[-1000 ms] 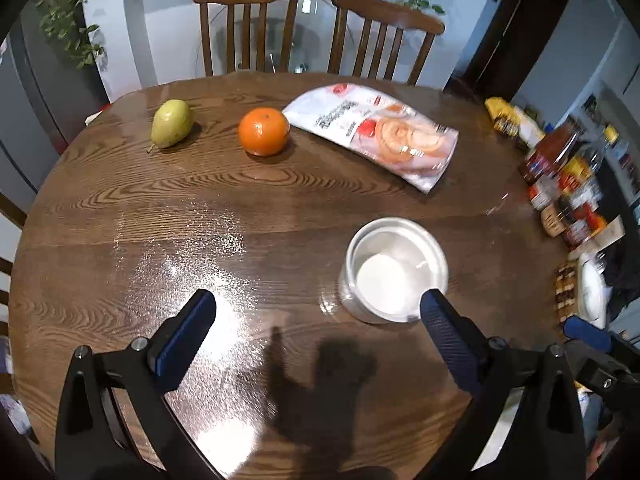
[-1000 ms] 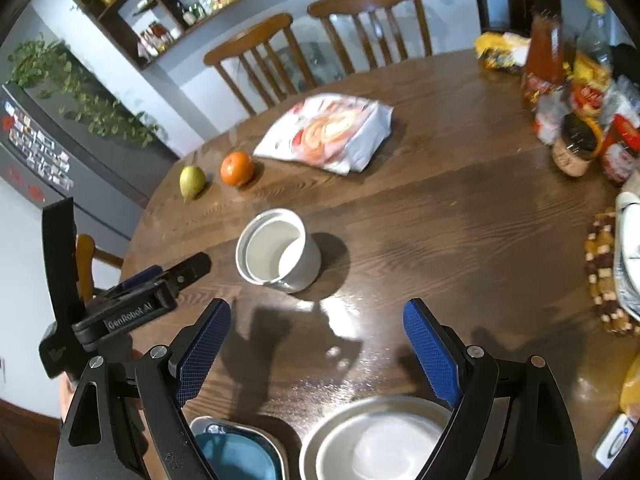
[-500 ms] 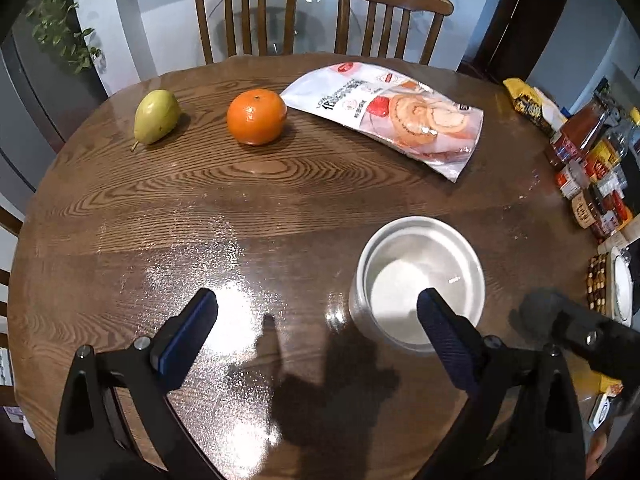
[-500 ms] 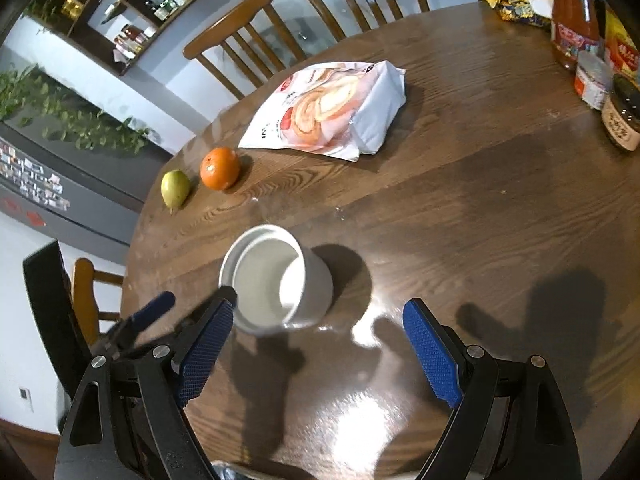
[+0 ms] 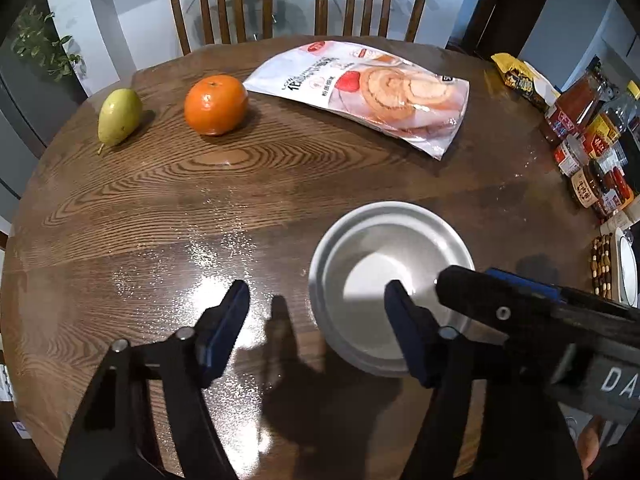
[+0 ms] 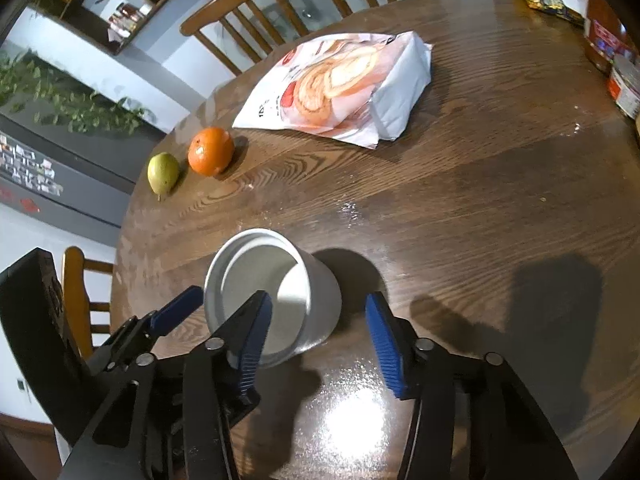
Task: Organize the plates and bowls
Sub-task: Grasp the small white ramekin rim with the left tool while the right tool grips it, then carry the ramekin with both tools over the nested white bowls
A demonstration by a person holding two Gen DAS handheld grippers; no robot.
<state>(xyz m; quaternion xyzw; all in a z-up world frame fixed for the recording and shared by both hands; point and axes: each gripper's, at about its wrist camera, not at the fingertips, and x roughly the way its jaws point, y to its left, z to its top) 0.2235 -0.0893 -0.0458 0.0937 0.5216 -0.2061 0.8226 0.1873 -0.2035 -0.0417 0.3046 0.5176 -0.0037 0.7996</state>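
Observation:
A white deep bowl [image 5: 390, 280] stands upright on the round wooden table [image 5: 280, 184]; it also shows in the right wrist view [image 6: 272, 300]. My left gripper [image 5: 316, 312] is open, its right finger over the bowl's inside and its left finger outside the rim. My right gripper [image 6: 318, 324] is open, its left finger inside the bowl's mouth and its right finger beyond the outer wall. The right gripper's finger [image 5: 520, 304] reaches into the left wrist view, and a left finger [image 6: 176, 312] shows beside the bowl.
A pear [image 5: 119, 116], an orange [image 5: 215, 105] and a snack bag [image 5: 368, 92] lie at the far side. Jars and bottles [image 5: 588, 148] crowd the right edge, beside a beaded mat [image 5: 601, 266]. Two chairs [image 5: 296, 0] stand behind the table.
Both grippers moved forward and down onto the bowl, and both jaws have narrowed. The plates near the right gripper have left its view.

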